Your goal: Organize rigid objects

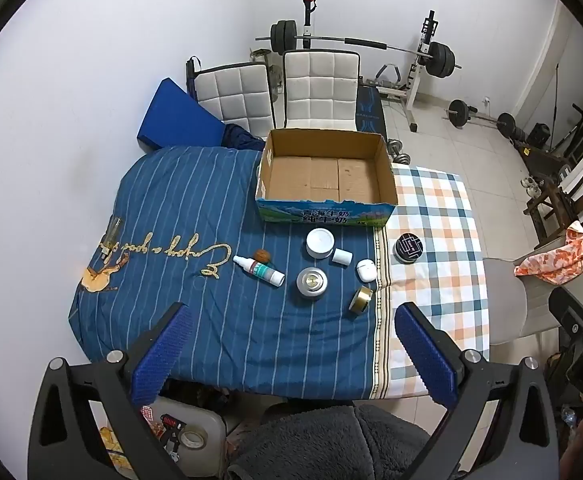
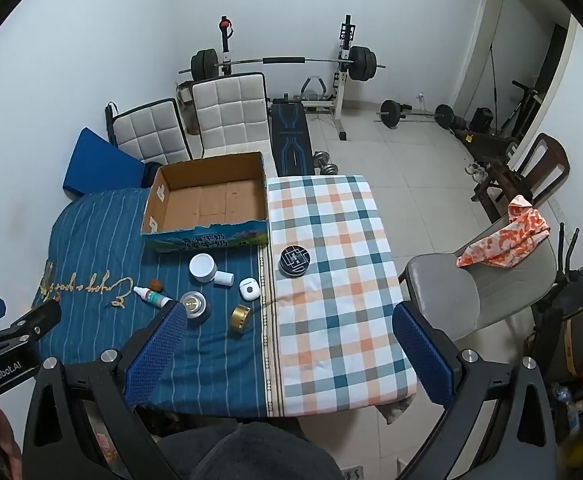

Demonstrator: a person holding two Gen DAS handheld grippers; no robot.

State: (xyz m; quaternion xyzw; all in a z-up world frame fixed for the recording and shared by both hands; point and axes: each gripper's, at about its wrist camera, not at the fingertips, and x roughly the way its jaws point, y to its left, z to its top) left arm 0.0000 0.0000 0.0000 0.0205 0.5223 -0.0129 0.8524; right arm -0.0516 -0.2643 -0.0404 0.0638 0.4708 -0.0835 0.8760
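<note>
a home room doubling as a gym is being shown: a barbell rack [image 2: 283, 64] and padded chairs [image 2: 231, 112] are being kept at the far wall.

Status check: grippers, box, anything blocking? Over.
Left gripper and right gripper open, empty. Cardboard box empty; items loose in front. Path clear.

You're over a navy cloth [image 1: 195, 208] with white stripes; right of it lies an orange, teal and white check cloth [image 2: 331, 280]. The box [image 1: 323, 172] is brown inside, its front blue-green. Near the box: a white jar [image 1: 320, 243], black tin [image 1: 409, 249], gold ring [image 1: 360, 300].
</note>
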